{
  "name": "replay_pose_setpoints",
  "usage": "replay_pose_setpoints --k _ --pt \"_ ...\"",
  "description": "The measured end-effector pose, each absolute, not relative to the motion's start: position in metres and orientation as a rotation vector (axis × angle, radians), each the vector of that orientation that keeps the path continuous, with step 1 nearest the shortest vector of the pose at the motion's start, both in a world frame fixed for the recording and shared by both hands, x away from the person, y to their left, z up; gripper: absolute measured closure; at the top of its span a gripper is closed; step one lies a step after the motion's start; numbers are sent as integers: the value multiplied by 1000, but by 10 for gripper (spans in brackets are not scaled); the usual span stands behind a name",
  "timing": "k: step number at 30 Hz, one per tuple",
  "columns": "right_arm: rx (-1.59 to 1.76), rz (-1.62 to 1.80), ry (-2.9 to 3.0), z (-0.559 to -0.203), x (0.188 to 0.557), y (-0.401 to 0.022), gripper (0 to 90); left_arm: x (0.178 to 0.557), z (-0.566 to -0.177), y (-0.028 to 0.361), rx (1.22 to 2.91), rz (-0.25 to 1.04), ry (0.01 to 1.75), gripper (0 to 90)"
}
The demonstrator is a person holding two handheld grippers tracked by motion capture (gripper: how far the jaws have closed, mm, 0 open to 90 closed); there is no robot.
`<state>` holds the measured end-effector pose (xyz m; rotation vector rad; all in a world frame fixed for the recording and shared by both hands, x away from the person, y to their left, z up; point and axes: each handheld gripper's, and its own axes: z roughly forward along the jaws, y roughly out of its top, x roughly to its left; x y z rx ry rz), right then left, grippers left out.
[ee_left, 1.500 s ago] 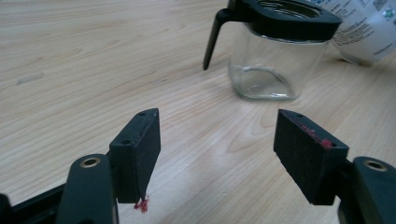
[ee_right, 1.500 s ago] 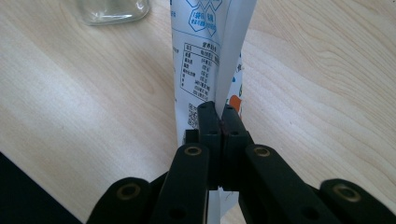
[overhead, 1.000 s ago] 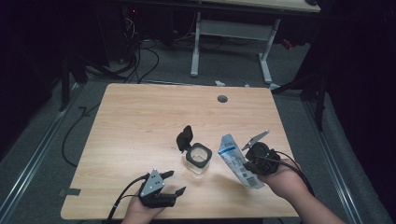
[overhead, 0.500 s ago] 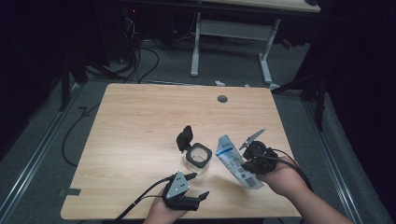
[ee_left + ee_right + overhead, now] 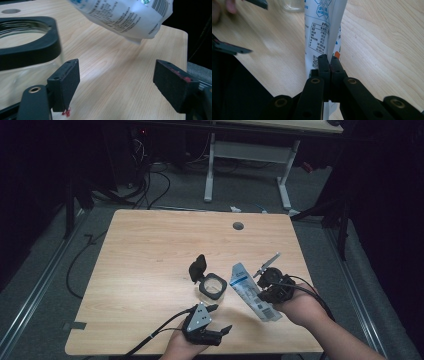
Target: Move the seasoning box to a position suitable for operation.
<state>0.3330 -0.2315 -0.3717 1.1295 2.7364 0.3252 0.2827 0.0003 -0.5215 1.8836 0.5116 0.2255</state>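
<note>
- The right claw (image 5: 264, 279) is clamped on a white printed pouch (image 5: 252, 291), with both pads pinched flat against it near one end. From the claw's own camera the pouch (image 5: 322, 27) runs straight out ahead of the jaws and hangs just over the table (image 5: 150, 250).
- The left claw (image 5: 220, 319) has nothing in it. Its jaws have just been opening and now stand wide, with bare wood between the pads (image 5: 67, 80).
- Just ahead of that open claw, off to one side, is a clear glass jar (image 5: 212, 286) with a black square rim, standing upright. Its flip lid (image 5: 198, 268) is swung open on the far side of it. In the left gripper view the jar (image 5: 27, 47) sits right beside one pad, but I can't tell if they touch.
- My guess is the pouch gets tipped into the jar. The pouch's free end already hangs close to the jar's mouth.
- The pouch looks light and floppy, and the film is probably slick. I'd say a pinch near a sealed edge, like the one it has now, is the safest hold. It'll likely sag and swing, though.
- The jar looks rigid, heavier and breakable. I'd steady it by the body under the black rim, not by the lid.
</note>
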Motion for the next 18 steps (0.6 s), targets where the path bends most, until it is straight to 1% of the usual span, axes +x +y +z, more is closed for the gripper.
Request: replay_pose_setpoints --k 11,14,16,18 --pt "1100 366 2750 -360 329 -218 900 284 -519 -31 1906 181 471 229" --pt "1088 371 2752 -358 329 -213 900 285 -521 -38 1909 166 475 231" --pt "1077 382 2757 -356 328 -209 900 286 -522 -42 1918 181 471 239" --pt "1066 393 2758 -353 328 -205 900 288 -523 -45 1920 163 478 238"
